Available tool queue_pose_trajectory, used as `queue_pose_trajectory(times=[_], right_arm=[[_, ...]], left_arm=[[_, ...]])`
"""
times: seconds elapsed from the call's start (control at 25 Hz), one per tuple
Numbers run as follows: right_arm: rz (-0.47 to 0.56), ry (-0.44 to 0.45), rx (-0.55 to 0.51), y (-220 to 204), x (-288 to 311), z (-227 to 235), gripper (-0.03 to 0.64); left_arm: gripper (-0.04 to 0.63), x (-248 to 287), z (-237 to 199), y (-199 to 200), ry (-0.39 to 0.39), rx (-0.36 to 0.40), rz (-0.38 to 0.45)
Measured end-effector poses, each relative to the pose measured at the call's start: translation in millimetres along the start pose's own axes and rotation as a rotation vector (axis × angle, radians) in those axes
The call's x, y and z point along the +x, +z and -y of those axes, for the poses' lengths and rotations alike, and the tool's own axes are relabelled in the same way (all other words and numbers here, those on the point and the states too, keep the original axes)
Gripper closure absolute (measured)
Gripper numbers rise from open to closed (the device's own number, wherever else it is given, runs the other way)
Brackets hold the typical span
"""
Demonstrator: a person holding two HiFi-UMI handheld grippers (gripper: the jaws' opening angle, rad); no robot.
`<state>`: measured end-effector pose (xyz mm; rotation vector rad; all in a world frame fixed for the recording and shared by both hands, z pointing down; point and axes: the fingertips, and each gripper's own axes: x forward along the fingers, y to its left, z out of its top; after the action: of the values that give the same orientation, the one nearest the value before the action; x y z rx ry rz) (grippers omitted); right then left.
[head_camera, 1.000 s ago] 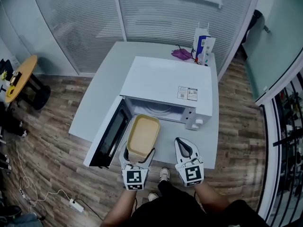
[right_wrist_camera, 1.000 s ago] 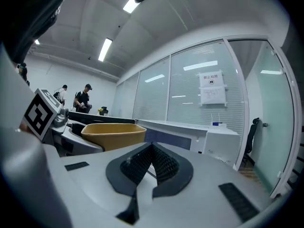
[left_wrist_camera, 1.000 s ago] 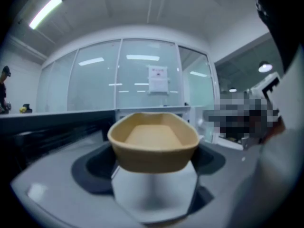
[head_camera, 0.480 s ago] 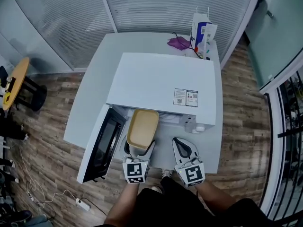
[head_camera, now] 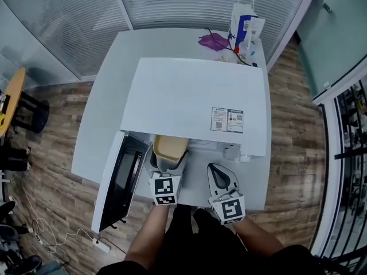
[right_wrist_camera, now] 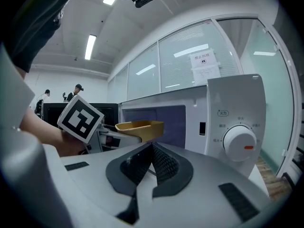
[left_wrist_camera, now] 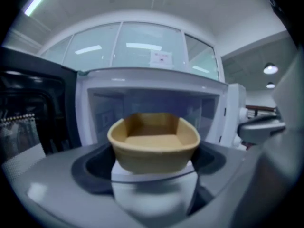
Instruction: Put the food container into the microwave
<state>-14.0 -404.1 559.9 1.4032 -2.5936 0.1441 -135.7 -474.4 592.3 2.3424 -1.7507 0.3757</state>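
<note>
A tan, empty food container (head_camera: 168, 148) is held by my left gripper (head_camera: 167, 164), which is shut on its near end. Its far half passes under the top of the white microwave (head_camera: 195, 105), into the open cavity. In the left gripper view the container (left_wrist_camera: 153, 141) sits straight ahead of the cavity opening (left_wrist_camera: 152, 113). The microwave door (head_camera: 117, 182) hangs open to the left. My right gripper (head_camera: 221, 179) is shut and holds nothing, in front of the control panel; its view shows the dial (right_wrist_camera: 239, 143) and the container (right_wrist_camera: 140, 127) at left.
The microwave stands on a white table (head_camera: 106, 90). A blue-and-white carton (head_camera: 245, 30) and a purple bag (head_camera: 213, 40) sit at the table's far right corner. Glass walls with blinds lie behind. A cable and power strip (head_camera: 97, 244) lie on the wood floor at left.
My left gripper has carried the container forward, from in front of the open microwave to partly inside the cavity. The right gripper stayed shut by the control panel.
</note>
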Motion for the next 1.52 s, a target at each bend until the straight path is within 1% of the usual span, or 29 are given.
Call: queue_pose_trajectory(times=[0.2, 0.44, 0.64, 0.92, 1.04, 1.08, 1.24, 1.32, 1.52], right_arm=[[-0.008, -0.024, -0.022, 2, 11, 5, 0.618], [-0.021, -0.033, -0.043, -4, 17, 8, 0.618], [-0.043, -0.038, -0.045, -10, 19, 9, 0.618], [-0.063, -0.036, -0.053, -17, 17, 9, 0.618], [-0.06, -0.034, -0.055, -16, 15, 9, 0.618], [-0.061, -0.035, -0.055, -16, 14, 9, 0.618], [-0.068, -0.036, -0.049, -19, 11, 10, 0.618], [-0.068, -0.038, -0.046, -19, 10, 10, 0.618], [-0.05, -0.04, -0.044, -14, 8, 10, 0.618]], left_arm=[[0.104, 26, -2, 1, -0.015, 0.006, -0.009], [0.104, 51, -5, -2, 0.005, 0.019, -0.025], [0.104, 67, -8, -8, 0.025, 0.018, -0.056], [0.104, 76, -8, -15, 0.057, 0.002, -0.074], [0.099, 77, -4, -19, 0.056, -0.008, -0.082], [0.093, 78, -2, -22, 0.053, -0.016, -0.088], [0.002, 82, 4, -37, 0.024, -0.046, -0.145], [0.0, 79, 5, -39, 0.021, -0.045, -0.153], [0.0, 57, 5, -38, 0.025, -0.031, -0.137]])
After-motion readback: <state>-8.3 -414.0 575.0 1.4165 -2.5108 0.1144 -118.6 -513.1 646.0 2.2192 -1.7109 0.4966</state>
